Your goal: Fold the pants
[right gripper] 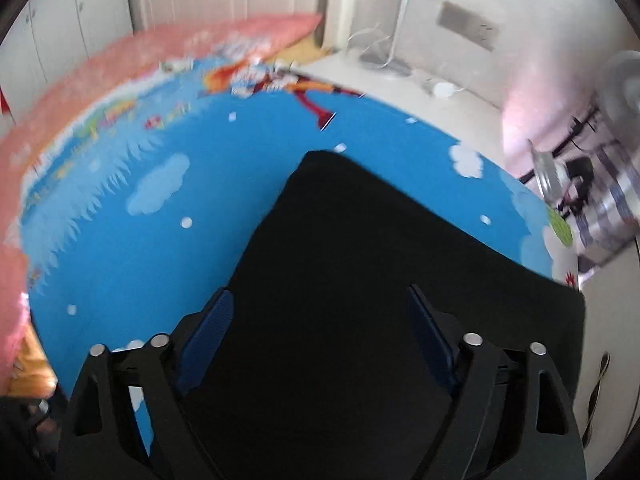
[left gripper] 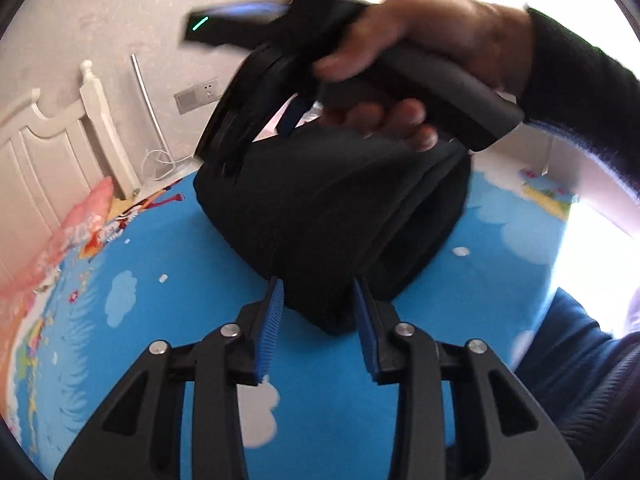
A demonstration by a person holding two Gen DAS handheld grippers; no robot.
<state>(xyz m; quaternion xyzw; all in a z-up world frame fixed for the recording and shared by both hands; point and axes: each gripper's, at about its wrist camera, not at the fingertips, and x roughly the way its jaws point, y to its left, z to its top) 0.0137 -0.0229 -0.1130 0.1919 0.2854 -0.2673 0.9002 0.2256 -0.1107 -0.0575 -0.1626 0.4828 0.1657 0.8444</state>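
The black pants [left gripper: 332, 216] lie as a thick folded bundle on the blue cartoon bedsheet [left gripper: 160, 248]. My left gripper [left gripper: 320, 308] sits at the bundle's near corner. The cloth fills the narrow gap between its blue pads [left gripper: 272, 320], which press on it. Above the bundle, a hand [left gripper: 420, 36] holds the right gripper's black handle [left gripper: 440, 84], blurred. In the right wrist view the pants [right gripper: 380, 240] spread flat and dark under my right gripper [right gripper: 320, 292]. Its jaws stand wide open over the cloth and grip nothing.
A pink pillow [left gripper: 76, 232] lies along the bed's left side by the white headboard [left gripper: 48, 152]. A wall socket [left gripper: 198, 94] and a white cable [left gripper: 160, 164] are behind. A person's dark blue clothing [left gripper: 580, 360] is at the lower right. Checked cloth [right gripper: 616, 200] lies beyond the bed's right edge.
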